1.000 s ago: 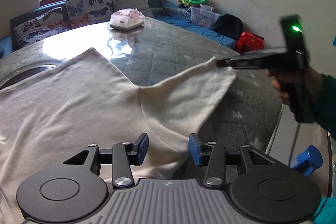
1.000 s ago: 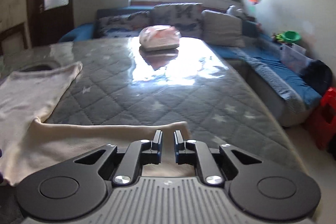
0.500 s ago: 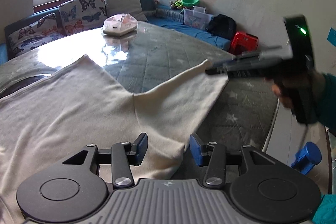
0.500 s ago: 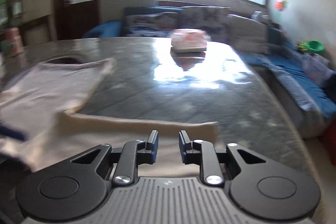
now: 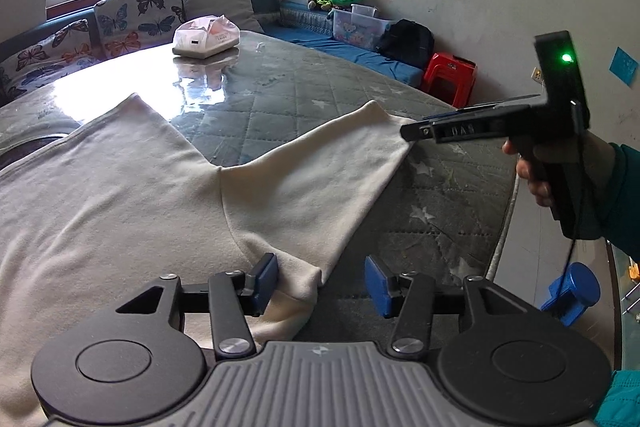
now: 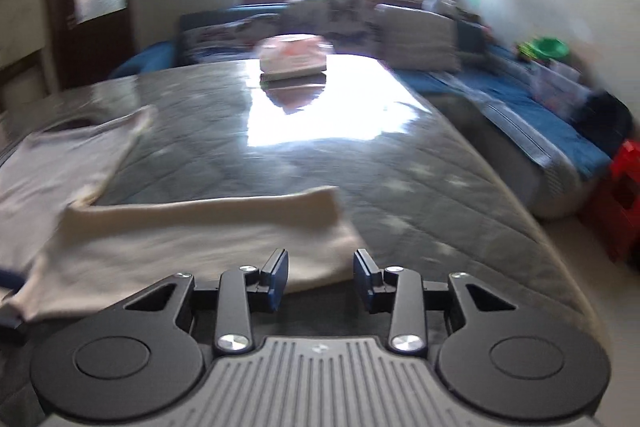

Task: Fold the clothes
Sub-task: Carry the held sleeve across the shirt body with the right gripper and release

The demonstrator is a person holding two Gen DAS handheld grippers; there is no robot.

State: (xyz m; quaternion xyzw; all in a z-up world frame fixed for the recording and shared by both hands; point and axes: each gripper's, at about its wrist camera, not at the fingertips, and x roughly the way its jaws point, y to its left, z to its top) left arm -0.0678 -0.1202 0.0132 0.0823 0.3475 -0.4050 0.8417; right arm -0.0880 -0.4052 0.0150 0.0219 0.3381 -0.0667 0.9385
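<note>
A cream long-sleeved top (image 5: 120, 195) lies spread on a grey quilted mattress (image 5: 304, 99), one sleeve (image 5: 328, 163) stretched to the right. My left gripper (image 5: 320, 281) is open, its jaws on either side of the garment's near edge at the sleeve's base. My right gripper (image 6: 320, 277) is open just behind the sleeve's cuff end (image 6: 312, 223), gripping nothing. In the left wrist view the right gripper (image 5: 412, 133) hovers at the cuff corner. The right wrist view is motion-blurred.
A pink-and-white bag (image 5: 206, 37) sits at the mattress's far end. Butterfly cushions (image 5: 132, 15) and a blue sofa line the back. A red stool (image 5: 452, 77), black backpack (image 5: 406, 41) and plastic bin stand by the right wall. The mattress edge (image 5: 504, 227) drops off at right.
My right gripper opened and let go of the sleeve cuff, which now lies on the mattress. My left gripper moved slightly closer to the garment's edge.
</note>
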